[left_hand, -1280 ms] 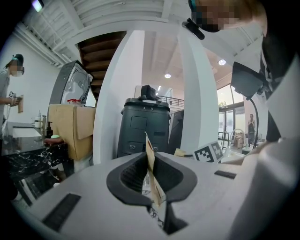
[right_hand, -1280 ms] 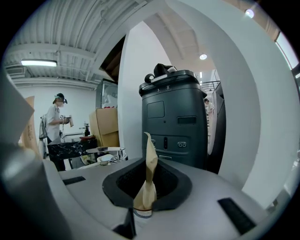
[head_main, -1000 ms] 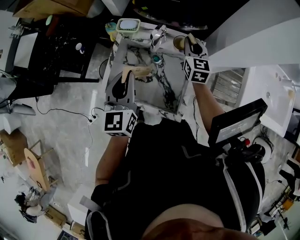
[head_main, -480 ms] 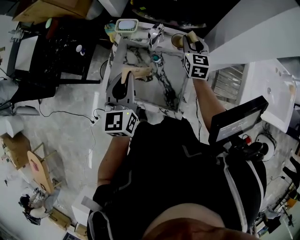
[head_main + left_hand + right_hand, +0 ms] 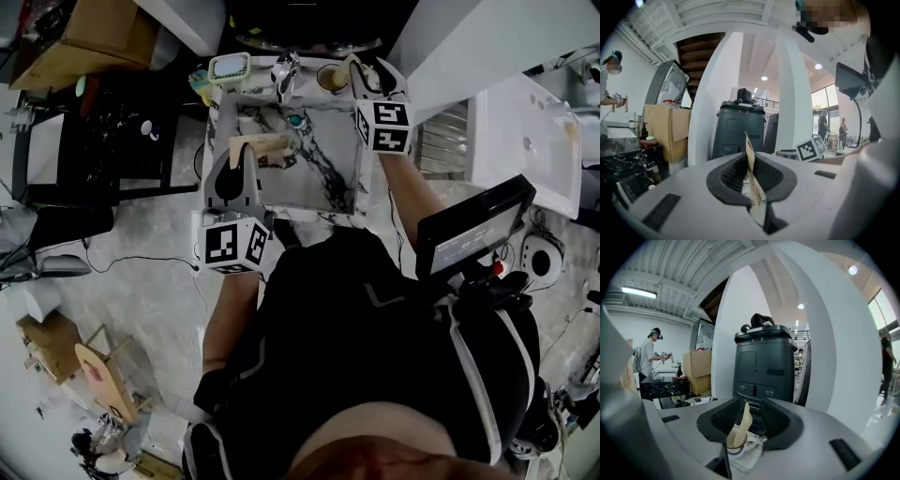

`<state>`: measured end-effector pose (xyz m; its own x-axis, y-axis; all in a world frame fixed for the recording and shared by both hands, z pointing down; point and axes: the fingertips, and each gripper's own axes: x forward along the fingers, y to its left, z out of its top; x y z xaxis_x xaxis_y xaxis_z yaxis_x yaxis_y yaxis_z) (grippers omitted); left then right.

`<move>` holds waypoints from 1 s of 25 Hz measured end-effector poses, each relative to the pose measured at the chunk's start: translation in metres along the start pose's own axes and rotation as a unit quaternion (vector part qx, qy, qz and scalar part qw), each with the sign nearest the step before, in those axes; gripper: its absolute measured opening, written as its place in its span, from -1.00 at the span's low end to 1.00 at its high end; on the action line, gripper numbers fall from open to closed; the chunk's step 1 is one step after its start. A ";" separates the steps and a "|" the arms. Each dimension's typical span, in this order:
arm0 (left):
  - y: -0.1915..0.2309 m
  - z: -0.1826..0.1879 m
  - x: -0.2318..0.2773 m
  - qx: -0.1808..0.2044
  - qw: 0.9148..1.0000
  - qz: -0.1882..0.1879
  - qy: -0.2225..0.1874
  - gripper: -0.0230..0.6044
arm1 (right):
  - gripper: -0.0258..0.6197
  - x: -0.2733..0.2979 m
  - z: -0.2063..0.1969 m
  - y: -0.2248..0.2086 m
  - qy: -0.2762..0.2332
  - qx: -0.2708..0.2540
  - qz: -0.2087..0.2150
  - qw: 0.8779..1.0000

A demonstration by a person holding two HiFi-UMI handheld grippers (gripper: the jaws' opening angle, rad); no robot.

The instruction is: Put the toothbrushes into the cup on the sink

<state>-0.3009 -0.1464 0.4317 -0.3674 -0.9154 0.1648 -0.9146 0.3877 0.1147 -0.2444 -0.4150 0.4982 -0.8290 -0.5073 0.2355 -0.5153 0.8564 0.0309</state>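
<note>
Just now spreads right gripper [image 5: 752, 418] wide off toothbrush [image 5: 743, 426] between its jaws, delivered to cup [image 5: 733, 449]; pinches second toothbrush [image 5: 749, 152] in left gripper [image 5: 751, 176], presumably next.

one tan, wood-coloured toothbrush [image 5: 743, 420] stands leaning in the cup [image 5: 732, 442], a pale round cup on the back ledge of the white, dark-veined marble sink [image 5: 323, 173]. a second tan toothbrush [image 5: 749, 154] is clamped edge-on and near upright in the left gripper [image 5: 752, 183], over the basin's left side.
</note>
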 end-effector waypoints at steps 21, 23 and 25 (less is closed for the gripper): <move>-0.012 0.032 -0.006 0.032 0.993 -0.104 -0.048 -0.80 | -0.74 -0.125 0.067 0.030 -0.070 0.041 -0.034 0.996; -0.017 0.034 -0.005 0.031 0.992 -0.114 -0.048 -0.81 | -0.77 -0.137 0.069 0.032 -0.075 0.044 -0.036 0.996; -0.020 0.035 -0.004 0.031 0.991 -0.123 -0.049 -0.80 | -0.80 -0.146 0.070 0.036 -0.078 0.044 -0.035 0.995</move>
<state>-0.2866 -0.1540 0.3941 -0.1433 -0.9887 0.0435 -0.9860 0.1464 0.0793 -0.1574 -0.3173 0.3968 -0.8106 -0.5797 0.0828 -0.5841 0.8104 -0.0453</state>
